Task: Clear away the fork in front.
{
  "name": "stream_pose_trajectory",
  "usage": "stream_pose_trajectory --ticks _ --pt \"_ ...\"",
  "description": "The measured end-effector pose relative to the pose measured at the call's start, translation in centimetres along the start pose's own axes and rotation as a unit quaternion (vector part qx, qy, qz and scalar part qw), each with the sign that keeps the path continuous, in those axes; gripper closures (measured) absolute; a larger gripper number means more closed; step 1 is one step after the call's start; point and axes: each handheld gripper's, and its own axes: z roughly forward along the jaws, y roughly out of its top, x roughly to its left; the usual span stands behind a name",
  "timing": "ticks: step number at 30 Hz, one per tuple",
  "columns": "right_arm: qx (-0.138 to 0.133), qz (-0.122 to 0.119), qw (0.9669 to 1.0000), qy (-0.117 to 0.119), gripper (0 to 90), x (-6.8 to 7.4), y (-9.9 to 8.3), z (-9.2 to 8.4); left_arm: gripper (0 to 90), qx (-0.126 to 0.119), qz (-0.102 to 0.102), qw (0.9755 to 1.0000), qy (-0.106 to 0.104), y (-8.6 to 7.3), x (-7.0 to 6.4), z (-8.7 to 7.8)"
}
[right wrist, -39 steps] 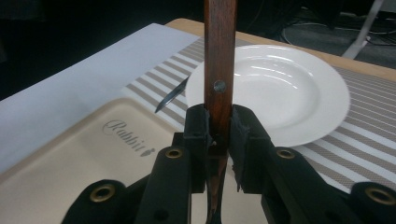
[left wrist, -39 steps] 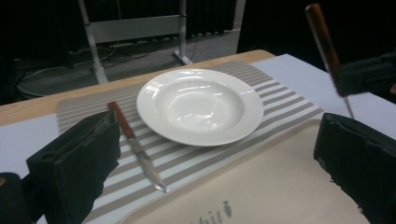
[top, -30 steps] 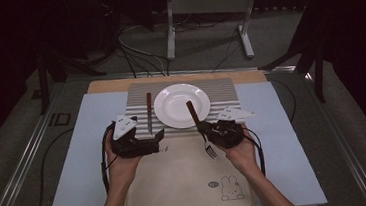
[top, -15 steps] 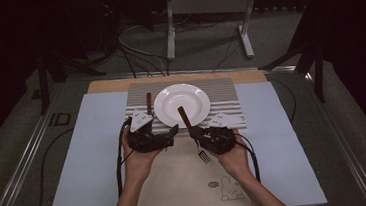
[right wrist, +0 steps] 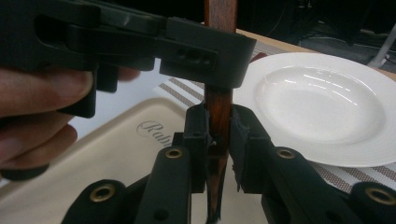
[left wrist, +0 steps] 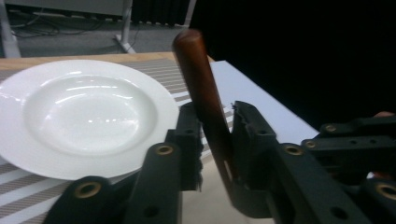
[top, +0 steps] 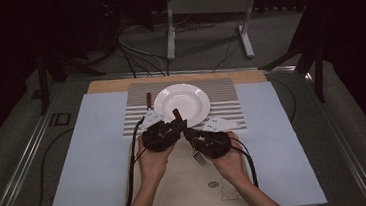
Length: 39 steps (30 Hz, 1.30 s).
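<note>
A fork with a brown wooden handle [top: 176, 115] stands tilted between both grippers, its tines [top: 199, 158] low over the beige mat. My right gripper [top: 188, 133] is shut on the handle [right wrist: 218, 122] low down. My left gripper [top: 174, 127] comes in from the left; its jaws have just been closing and now press on the same handle [left wrist: 198, 79] higher up. In the left gripper view its fingertips [left wrist: 243, 123] clamp the wood, with the right gripper [left wrist: 355, 140] at the right. The left gripper [right wrist: 140, 42] crosses the top of the right gripper view.
A white plate [top: 181, 103] sits on a striped placemat [top: 225, 94] just beyond the grippers. A second brown-handled utensil [top: 148, 100] lies left of the plate. A beige mat [top: 179, 193] lies on a pale blue sheet [top: 91, 166]. Cables and a stand are behind the table.
Both hands moved inward and met in the middle in front of the plate. The left gripper's jaws went from open to shut on the fork's handle, which the right gripper kept holding.
</note>
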Motion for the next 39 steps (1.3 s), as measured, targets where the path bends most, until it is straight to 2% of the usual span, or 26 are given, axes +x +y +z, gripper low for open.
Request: stream_pose_trajectory --ticks 1,5,6,7,10,13,14,16,22,27,39 --pt "0.0 -0.001 1.0 0.0 77.8 0.0 0.0 0.0 78.9 0.0 -0.002 1.0 -0.008 0.0 0.0 0.0" --pt "-0.001 -0.001 1.0 0.007 76.8 -0.1 -0.1 0.0 80.3 0.007 0.001 0.9999 -0.007 0.1 0.1 -0.1" --pt "0.006 -0.001 0.9999 0.015 72.1 -0.3 0.0 0.1 80.3 0.009 0.002 1.0 -0.003 0.1 0.2 -0.1" --pt "0.005 0.001 0.9997 0.023 62.6 -0.4 0.0 0.1 80.4 0.01 0.002 0.9999 0.0 0.1 0.3 -0.2" --pt "0.0 0.014 0.9996 0.026 39.5 -0.8 0.0 0.0 80.4 0.007 -0.001 1.0 0.004 0.3 0.7 -0.6" --pt "0.01 0.025 0.9992 0.028 28.6 -1.2 0.0 0.0 80.3 0.005 -0.003 0.9999 0.009 0.6 1.1 -1.0" --pt "0.016 0.023 0.9992 0.03 26.8 -1.2 0.0 0.0 80.3 0.004 -0.002 0.9999 0.011 0.6 1.2 -1.2" --pt "0.024 0.015 0.9995 0.017 21.6 -1.2 -0.2 -0.1 80.3 0.004 -0.001 0.9999 0.014 0.8 1.4 -1.5" --pt "0.021 0.009 0.9997 -0.002 17.6 -1.7 -0.6 -1.0 80.3 -0.002 -0.002 0.9998 0.019 1.2 2.1 -2.5" --pt "0.008 0.004 0.9998 -0.019 15.0 -2.4 -1.1 -2.1 80.2 -0.005 -0.005 0.9997 0.021 1.6 2.7 -3.2" --pt "-0.007 0.016 0.9983 -0.055 14.8 -4.7 -2.6 -4.5 80.2 -0.007 -0.005 0.9997 0.022 2.3 3.7 -4.5"
